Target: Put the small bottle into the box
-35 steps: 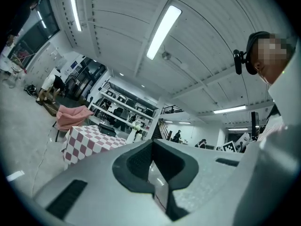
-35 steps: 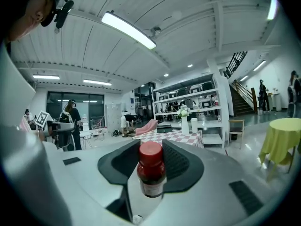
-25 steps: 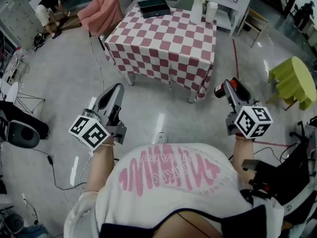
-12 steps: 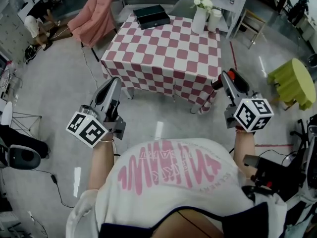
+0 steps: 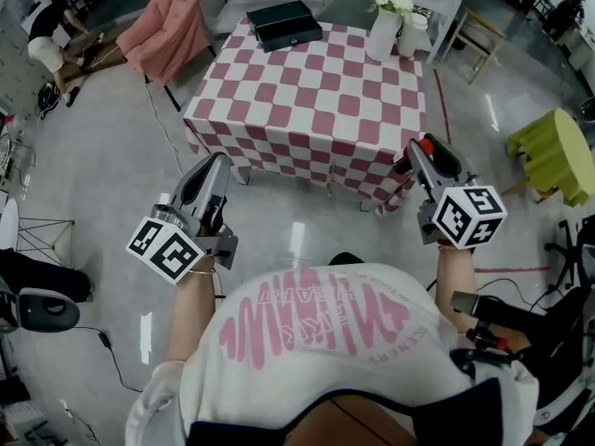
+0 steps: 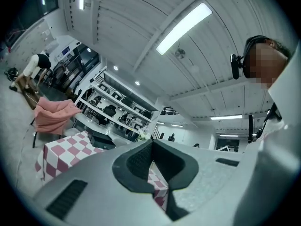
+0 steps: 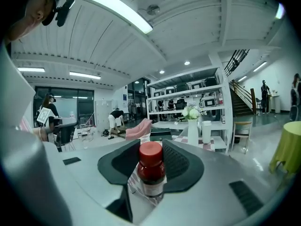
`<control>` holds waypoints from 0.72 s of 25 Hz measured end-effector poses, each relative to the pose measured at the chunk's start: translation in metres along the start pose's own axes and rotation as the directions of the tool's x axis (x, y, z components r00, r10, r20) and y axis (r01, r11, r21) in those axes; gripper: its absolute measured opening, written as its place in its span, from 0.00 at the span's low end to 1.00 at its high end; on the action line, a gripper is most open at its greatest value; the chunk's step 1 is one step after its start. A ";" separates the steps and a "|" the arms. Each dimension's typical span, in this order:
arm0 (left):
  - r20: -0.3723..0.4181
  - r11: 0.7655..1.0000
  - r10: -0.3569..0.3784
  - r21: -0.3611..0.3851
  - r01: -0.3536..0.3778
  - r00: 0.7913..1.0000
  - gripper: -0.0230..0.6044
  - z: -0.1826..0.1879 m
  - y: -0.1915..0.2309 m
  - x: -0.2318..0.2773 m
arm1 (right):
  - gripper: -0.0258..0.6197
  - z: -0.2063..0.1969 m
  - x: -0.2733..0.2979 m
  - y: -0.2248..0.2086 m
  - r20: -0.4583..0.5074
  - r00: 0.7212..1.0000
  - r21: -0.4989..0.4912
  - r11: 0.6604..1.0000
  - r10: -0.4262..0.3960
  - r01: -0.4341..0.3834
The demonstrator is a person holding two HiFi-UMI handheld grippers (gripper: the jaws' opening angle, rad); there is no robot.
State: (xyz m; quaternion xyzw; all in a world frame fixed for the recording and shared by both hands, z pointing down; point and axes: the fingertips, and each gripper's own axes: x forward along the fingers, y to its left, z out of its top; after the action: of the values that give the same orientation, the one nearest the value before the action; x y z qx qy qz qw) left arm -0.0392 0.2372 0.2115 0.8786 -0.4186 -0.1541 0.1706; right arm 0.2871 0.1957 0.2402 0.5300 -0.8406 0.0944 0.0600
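**Bottle held at the table's near edge**

The right gripper (image 5: 416, 156) is clenched on the bottle (image 7: 151, 169), pads pressing its sides just under the red cap. The bottle stands upright between the jaws, long axis vertical and cap uppermost. From the head view only the cap shows clearly, so any slight tilt cannot be judged there. This gripper's tip lies over the near right corner of the table (image 5: 316, 91).

The left gripper (image 5: 215, 166) has its jaws together with nothing between them. It hangs over bare floor (image 5: 102, 156), just off the table's near left corner.

The box (image 5: 288, 24), black with its lid shut, sits at the table's far edge, left of centre. A vase (image 5: 384, 32) and a cup (image 5: 410, 35) stand at the far right corner. The checked top between the near edge and the box is open. A stool (image 5: 548, 151) stands well apart to the right.
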 end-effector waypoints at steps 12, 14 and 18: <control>-0.035 0.998 0.042 -0.050 -0.043 0.999 0.05 -0.015 0.054 0.034 | 0.27 -0.005 0.085 -0.012 -0.043 0.998 -0.024 0.999 0.046 -0.047; -0.023 0.998 0.049 -0.047 -0.050 0.999 0.05 -0.010 0.068 0.043 | 0.27 0.000 0.105 -0.015 -0.032 0.998 -0.032 0.998 0.050 -0.051; -0.002 0.999 0.040 -0.020 -0.040 0.999 0.05 0.009 0.095 0.071 | 0.27 0.017 0.148 -0.022 -0.014 0.998 -0.048 0.997 0.067 -0.068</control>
State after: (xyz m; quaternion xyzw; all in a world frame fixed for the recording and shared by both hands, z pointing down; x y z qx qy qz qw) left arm -0.0646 0.1235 0.2352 0.8684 -0.4343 -0.1544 0.1827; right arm 0.2431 0.0529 0.2552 0.4992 -0.8596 0.0792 0.0746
